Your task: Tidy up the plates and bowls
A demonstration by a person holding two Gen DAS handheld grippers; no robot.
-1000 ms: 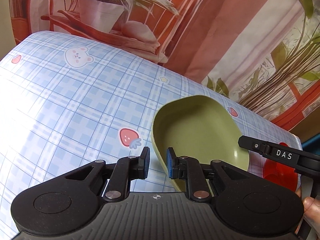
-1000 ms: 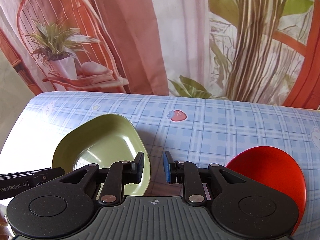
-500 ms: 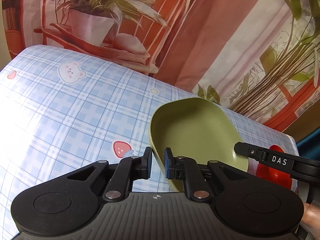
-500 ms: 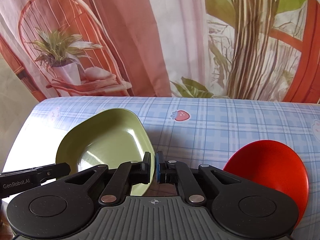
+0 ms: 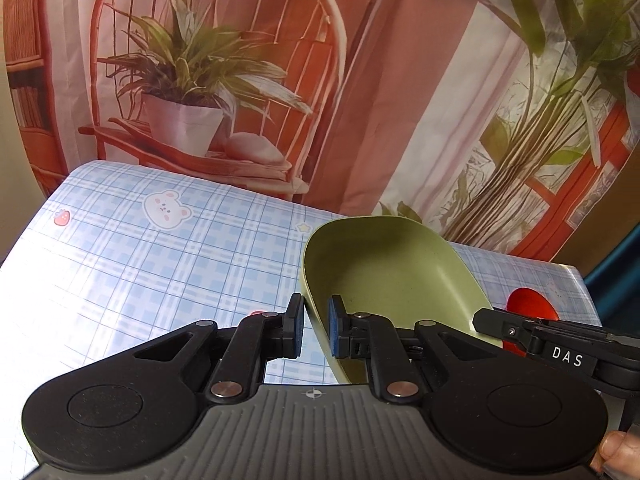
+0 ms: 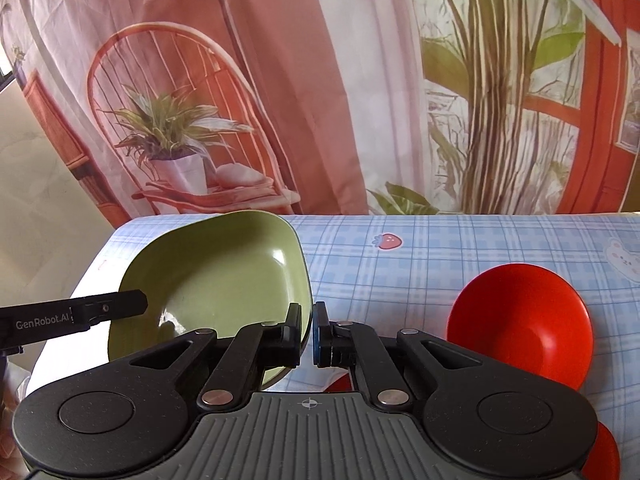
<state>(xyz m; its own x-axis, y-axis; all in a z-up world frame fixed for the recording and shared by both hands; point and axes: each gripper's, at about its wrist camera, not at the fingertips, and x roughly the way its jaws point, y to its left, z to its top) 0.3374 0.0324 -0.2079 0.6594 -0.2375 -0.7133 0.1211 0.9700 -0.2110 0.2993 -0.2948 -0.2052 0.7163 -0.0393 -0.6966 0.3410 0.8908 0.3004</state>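
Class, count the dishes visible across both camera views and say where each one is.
2 for sure: the green bowl, gripped on opposite rims by the left gripper and right gripper, and the red bowl on the table to its right. Red patches behind the right gripper may belong to another dish.

Both hand-held grippers, left (image 5: 314, 330) and right (image 6: 307, 335), have closed on the green bowl (image 6: 224, 276) and lifted it.

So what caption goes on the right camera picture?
Right gripper shut on the green bowl rim, red bowl beside it.
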